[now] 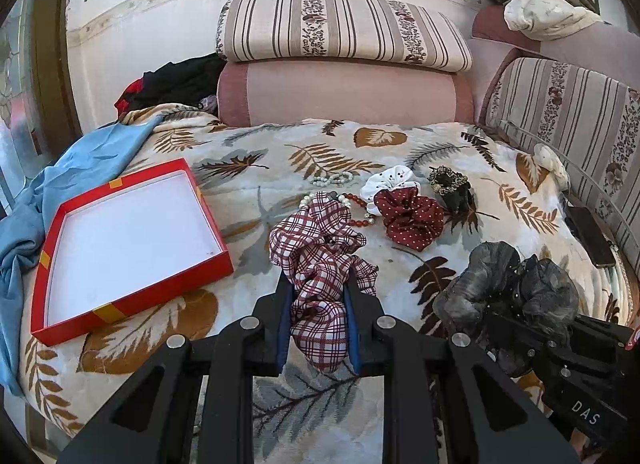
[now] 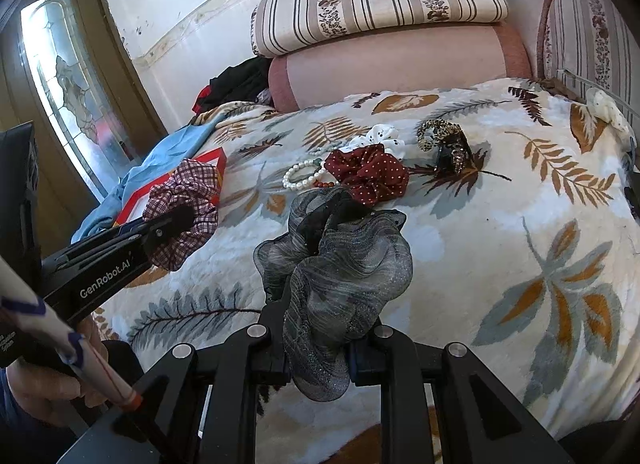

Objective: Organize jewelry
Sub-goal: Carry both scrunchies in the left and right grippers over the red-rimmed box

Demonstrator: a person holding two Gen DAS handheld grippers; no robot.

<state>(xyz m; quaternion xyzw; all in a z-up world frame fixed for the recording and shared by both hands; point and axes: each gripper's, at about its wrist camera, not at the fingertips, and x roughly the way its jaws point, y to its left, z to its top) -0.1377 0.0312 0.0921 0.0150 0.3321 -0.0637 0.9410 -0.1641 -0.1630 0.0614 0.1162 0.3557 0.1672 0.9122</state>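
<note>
- A cream plush blanket with brown and grey leaf print (image 1: 280, 167) covered the bed.
- On it lay a shallow red cardboard tray with white lining (image 1: 120, 240), a crumpled blue cloth (image 1: 80, 167), a white pearl bracelet (image 2: 302, 175), a dark red polka-dot scrunchie (image 1: 412, 215), a white dotted scrunchie (image 1: 386, 181) and a leopard-print hair clip (image 1: 448, 181).

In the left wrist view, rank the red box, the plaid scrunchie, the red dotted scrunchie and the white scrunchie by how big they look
1. Red box
2. Plaid scrunchie, though enlarged by nearness
3. Red dotted scrunchie
4. White scrunchie, partly hidden
</note>
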